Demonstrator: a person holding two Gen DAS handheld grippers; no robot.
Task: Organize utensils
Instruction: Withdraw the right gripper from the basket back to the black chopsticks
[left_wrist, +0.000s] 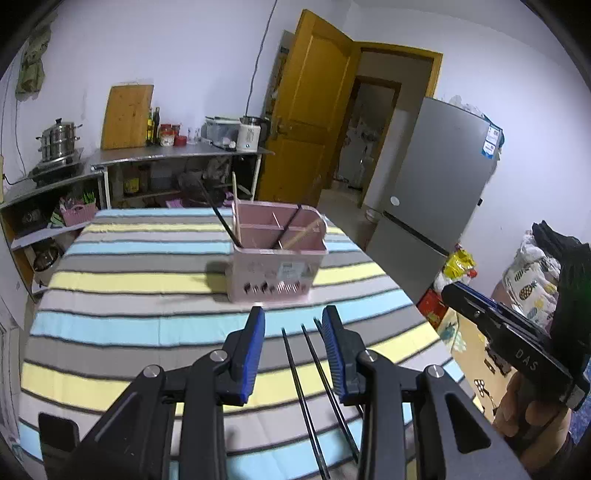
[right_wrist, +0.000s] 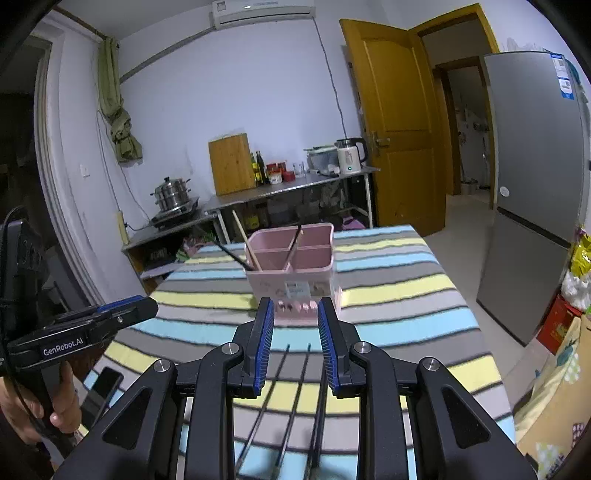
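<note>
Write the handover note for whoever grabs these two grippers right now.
Left gripper: jaws open, empty, hovering above the black chopsticks lying loose on the striped tablecloth.
Right gripper: jaws open, empty, above the same chopsticks, aimed at the pink utensil holder.
Holder: upright near the table's middle, with divided compartments.
Done: two black chopsticks and two wooden sticks already lean in the holder.
Left: at least three black chopsticks still on the cloth; pick them up and drop them into the holder.
</note>
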